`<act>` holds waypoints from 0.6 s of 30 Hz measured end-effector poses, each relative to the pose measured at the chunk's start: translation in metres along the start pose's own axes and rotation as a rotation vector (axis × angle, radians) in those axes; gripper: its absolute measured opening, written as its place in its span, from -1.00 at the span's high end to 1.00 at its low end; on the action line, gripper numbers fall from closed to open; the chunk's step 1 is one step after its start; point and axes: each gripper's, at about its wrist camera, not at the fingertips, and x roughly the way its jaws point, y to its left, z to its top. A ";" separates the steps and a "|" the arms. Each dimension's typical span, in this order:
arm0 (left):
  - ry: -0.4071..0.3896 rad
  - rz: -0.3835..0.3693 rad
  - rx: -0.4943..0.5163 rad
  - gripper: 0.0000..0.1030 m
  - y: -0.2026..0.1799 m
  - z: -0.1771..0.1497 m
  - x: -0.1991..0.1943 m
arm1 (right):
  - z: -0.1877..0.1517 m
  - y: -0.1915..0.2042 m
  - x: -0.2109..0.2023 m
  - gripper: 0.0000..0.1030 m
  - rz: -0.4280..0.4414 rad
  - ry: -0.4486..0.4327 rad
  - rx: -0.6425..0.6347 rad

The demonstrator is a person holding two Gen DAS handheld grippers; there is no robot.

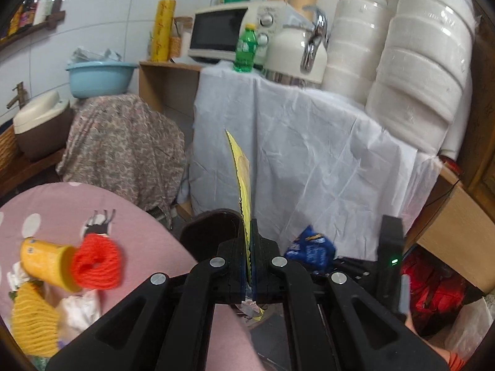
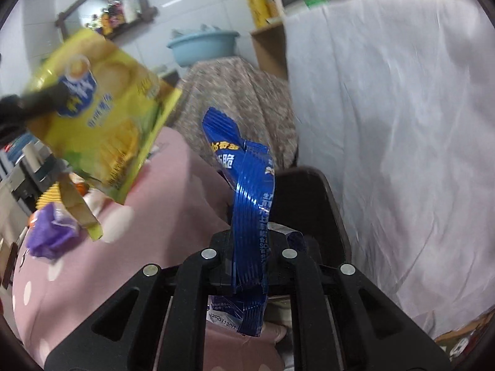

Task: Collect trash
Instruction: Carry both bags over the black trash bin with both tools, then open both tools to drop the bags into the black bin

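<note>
Between the closed jaws of the left tool (image 1: 249,266) stands a yellow snack packet (image 1: 242,182), clamped edge-on and rising straight ahead of the fingers. The right tool (image 2: 249,262) is likewise clenched, on a crumpled blue wrapper (image 2: 250,204) that stands up from between its fingers. Both pieces of trash are therefore in hand and off the worktop.

Ahead of and just below both tools sits a dark bin (image 2: 312,198), its rim showing directly beyond the fingertips. In the left wrist view the blue wrapper appears to the right of the left tool, near that same rim. Neither piece has been let go; judged from this, the current step is the carry to the bin, with the drop not yet made.

Left of the left tool, on the pink dotted worktop (image 1: 148,235), several items lie uncollected: a yellow cup (image 1: 46,262) on its side, touching a red yarn bundle (image 1: 97,266), a yellow knitted piece (image 1: 34,321) and white crumpled material (image 1: 79,309) beside it. The right wrist view adds a purple crumpled bag (image 2: 52,232) and a cardboard piece (image 2: 77,204) left of the right tool. Which of these count as trash cannot be settled from the views.

Assessment: two items secured, none visibly deposited, and a fair share of the worktop clutter remains.
</note>
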 end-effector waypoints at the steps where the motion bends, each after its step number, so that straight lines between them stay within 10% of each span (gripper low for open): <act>1: 0.013 0.006 0.003 0.95 -0.001 0.000 0.011 | -0.003 -0.008 0.011 0.78 -0.002 0.013 0.018; 18: 0.272 0.146 -0.054 0.95 0.008 0.006 0.187 | -0.029 -0.062 0.153 0.75 -0.056 0.151 0.150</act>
